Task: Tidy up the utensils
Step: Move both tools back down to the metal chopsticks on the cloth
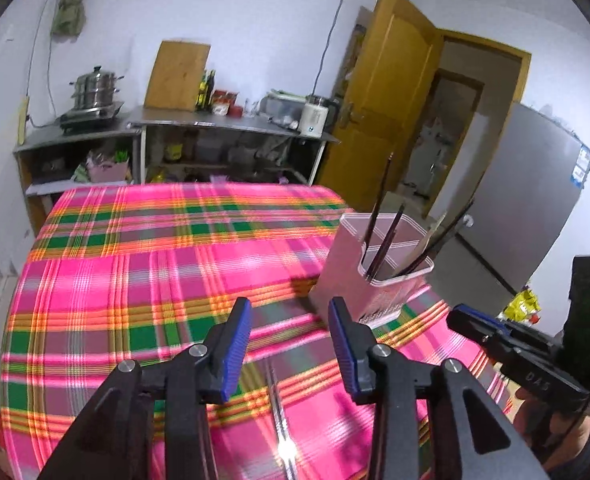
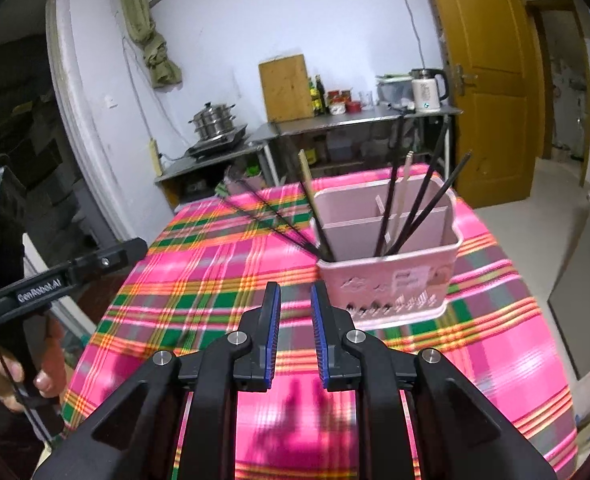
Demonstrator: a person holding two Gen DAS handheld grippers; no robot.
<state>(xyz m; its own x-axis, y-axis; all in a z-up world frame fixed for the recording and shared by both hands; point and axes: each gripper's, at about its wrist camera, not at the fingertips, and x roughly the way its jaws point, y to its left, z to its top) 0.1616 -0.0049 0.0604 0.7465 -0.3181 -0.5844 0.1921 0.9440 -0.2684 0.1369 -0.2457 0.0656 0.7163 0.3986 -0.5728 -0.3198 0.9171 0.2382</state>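
Pink plaid cloth covers the tabletop point(image 1: 135, 264), and on its far right part stands the pink plastic holder point(image 2: 391, 276), upright, with a divider splitting it into compartments so utensils can be sorted by kind. Dark chopsticks point(image 2: 415, 208) lean out of it at loose angles; a paler one sits among them, and a few more lean out of the near left corner toward the left. They splay because the compartments are far wider than the sticks.

My left claw point(image 1: 291, 336) hangs over the cloth with its blue pads set wide and nothing between them. Just beneath it, on the near part of the tabletop, lies a thin shiny utensil point(image 1: 281, 412) pointing away from me (blurred, so I cannot say whether it is a chopstick or something else). I judge the wide gap is there to straddle that piece.

My right claw point(image 2: 295, 336) is narrow but not closed, empty, waiting just near of the holder, its tips not touching the holder's wall. That spot keeps it ready to steady the holder or take the next piece.
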